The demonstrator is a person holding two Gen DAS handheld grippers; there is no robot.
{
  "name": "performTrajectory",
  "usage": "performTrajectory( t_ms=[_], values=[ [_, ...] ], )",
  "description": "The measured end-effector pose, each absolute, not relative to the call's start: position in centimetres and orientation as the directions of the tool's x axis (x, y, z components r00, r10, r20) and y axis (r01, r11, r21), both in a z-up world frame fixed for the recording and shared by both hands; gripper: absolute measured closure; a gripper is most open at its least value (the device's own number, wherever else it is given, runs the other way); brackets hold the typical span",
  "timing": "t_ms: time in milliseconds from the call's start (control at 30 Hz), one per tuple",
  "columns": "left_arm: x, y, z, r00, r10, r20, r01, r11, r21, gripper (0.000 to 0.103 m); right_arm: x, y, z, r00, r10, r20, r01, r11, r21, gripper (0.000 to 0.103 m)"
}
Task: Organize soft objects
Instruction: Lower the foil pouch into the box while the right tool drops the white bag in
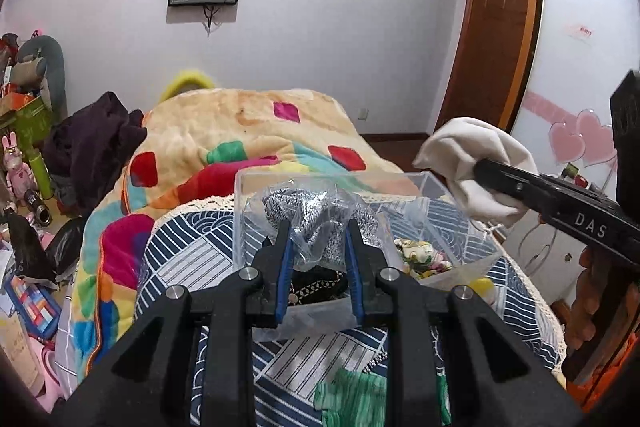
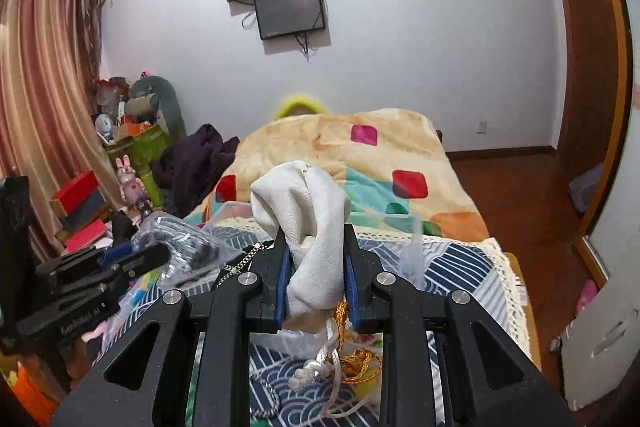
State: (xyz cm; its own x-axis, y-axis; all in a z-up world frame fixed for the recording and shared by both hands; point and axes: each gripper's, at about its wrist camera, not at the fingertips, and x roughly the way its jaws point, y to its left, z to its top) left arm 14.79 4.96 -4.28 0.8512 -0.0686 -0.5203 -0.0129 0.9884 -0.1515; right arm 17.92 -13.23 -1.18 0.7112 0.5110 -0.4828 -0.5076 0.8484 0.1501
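Observation:
My left gripper is shut on a clear plastic bag holding a black-and-white speckled fabric, held over a clear plastic box on the bed. The box holds a floral fabric piece and a dark patterned item. My right gripper is shut on a white cloth pouch with white and gold cords hanging below; it also shows in the left wrist view, above the box's right side. The bagged fabric appears at the left of the right wrist view.
The box rests on a blue-and-white patterned cloth over a colourful blanket. A green striped cloth lies near me. A dark garment and cluttered shelves stand at the left. A wardrobe stands at the right.

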Motion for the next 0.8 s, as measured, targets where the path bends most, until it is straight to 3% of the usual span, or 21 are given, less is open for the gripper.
performTrajectory(
  t_ms=[600,700,800],
  values=[
    [19.5,3.0,-9.4,0.76,-0.071,-0.646,0.017,0.996,-0.09,0.078,20.9,-9.3,-7.2,0.576,0.368,-0.73,-0.546,0.838,-0.008,0.079],
    [19.4,3.0,-9.2,0.759,-0.062,-0.649,0.013,0.997,-0.08,0.072,21.0,-9.5,-7.2,0.57,0.366,-0.735,-0.544,0.839,-0.003,0.078],
    [19.1,3.2,-9.0,0.758,-0.071,-0.648,0.01,0.995,-0.098,0.055,21.4,-10.1,-6.9,0.548,0.384,-0.743,-0.543,0.839,0.033,0.075]
  ],
)
